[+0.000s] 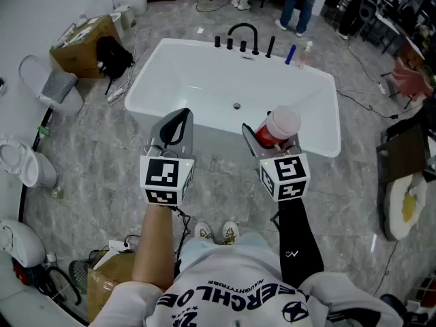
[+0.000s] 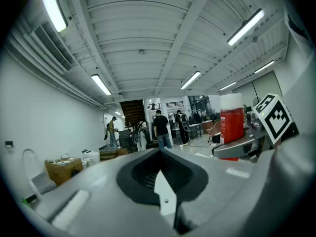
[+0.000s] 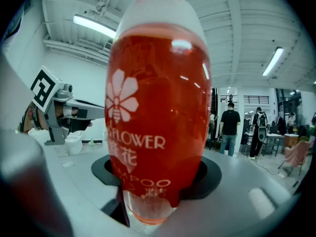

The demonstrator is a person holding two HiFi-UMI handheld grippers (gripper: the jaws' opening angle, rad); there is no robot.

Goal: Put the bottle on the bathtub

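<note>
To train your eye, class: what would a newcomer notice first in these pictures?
The red bottle with a white cap, clamped upright in the right claw, fills the right gripper view. Just beyond it lies the big white bathtub, with a black tap at its far rim. The left claw, beside the bottle, is shut on nothing.

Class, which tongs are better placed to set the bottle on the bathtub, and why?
Right. The right tongs clamp the red shampoo bottle close by the bathtub and its near rim. The left tongs are shut and empty.
</note>
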